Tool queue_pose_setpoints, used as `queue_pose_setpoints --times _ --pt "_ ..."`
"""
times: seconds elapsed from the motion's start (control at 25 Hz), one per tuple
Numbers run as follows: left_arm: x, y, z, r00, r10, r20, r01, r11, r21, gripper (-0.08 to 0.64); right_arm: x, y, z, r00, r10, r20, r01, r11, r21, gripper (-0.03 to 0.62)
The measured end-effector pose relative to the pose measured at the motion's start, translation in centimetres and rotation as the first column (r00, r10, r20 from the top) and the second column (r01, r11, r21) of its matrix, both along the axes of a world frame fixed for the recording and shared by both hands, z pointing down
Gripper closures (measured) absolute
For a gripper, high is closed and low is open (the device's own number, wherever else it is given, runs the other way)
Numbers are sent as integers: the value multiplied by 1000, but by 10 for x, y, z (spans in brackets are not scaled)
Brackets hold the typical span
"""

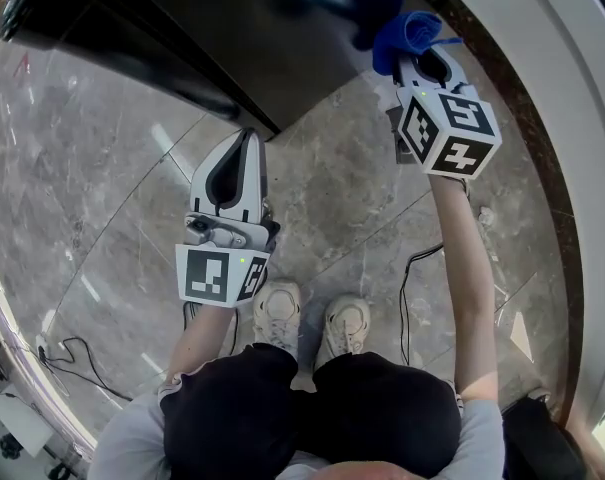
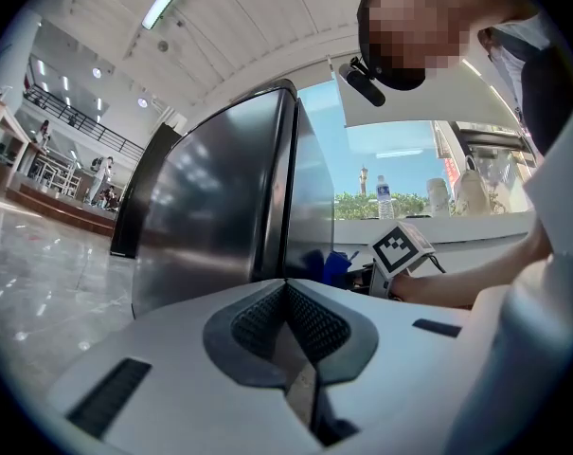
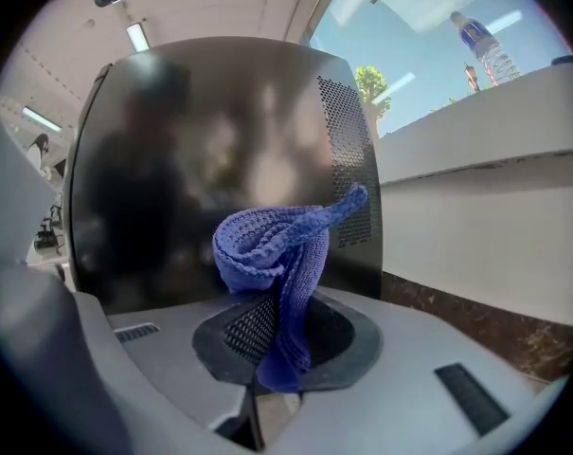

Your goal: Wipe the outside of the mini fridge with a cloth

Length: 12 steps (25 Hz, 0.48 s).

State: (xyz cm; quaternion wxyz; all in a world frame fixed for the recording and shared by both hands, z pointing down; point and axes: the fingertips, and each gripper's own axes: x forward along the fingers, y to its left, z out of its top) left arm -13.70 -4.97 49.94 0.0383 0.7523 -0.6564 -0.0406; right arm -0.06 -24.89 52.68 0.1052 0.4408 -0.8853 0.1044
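The black mini fridge [image 1: 232,38] stands on the marble floor at the top of the head view; its glossy side panel [image 3: 220,169] fills the right gripper view, its front corner [image 2: 267,188] the left gripper view. My right gripper [image 1: 414,46] is shut on a blue knitted cloth [image 3: 281,254], bunched above the jaws and held against or just short of the fridge's side. The same cloth [image 1: 407,30] shows at the fridge's right face. My left gripper [image 1: 244,153] is shut with nothing in it, hanging just off the fridge's front corner.
A white wall with a dark baseboard [image 1: 527,118] runs close on the right, leaving a narrow gap beside the fridge. Black cables [image 1: 410,288] trail over the floor near the person's shoes [image 1: 312,318]. A ledge with a water bottle [image 3: 480,41] sits above the wall.
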Motion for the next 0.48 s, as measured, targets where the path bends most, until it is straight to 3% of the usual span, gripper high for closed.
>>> queue_pose_setpoints --times 0.48 --pt "7 -10 20 1000 20 -12 -21 998 -51 555 55 -77 18 977 210 -31 -210 978 -7 520"
